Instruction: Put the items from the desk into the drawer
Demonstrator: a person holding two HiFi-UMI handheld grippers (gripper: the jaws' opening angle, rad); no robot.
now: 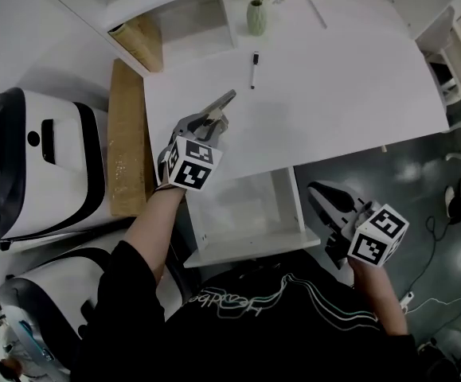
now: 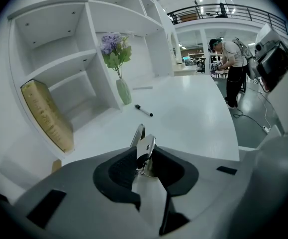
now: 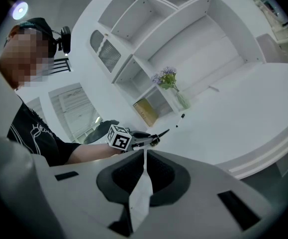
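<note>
Metal clip [image 2: 140,136], slim and shiny, is pinched in the left gripper [image 2: 143,154], jaws narrowed onto it, over the smooth white counter [image 1: 334,94], short of the vase [image 1: 256,16]. Right gripper [image 3: 144,156]: jaws together, empty. A black marker [image 1: 254,68] lies just before the vase, and the open drawer [image 1: 291,199] sits well nearer.

The desk [image 1: 334,86] is smooth, faintly glossy white; the clipper [image 2: 144,144] is bright polished metal; the vase [image 1: 256,16] looks glazed, pale green ceramic.
</note>
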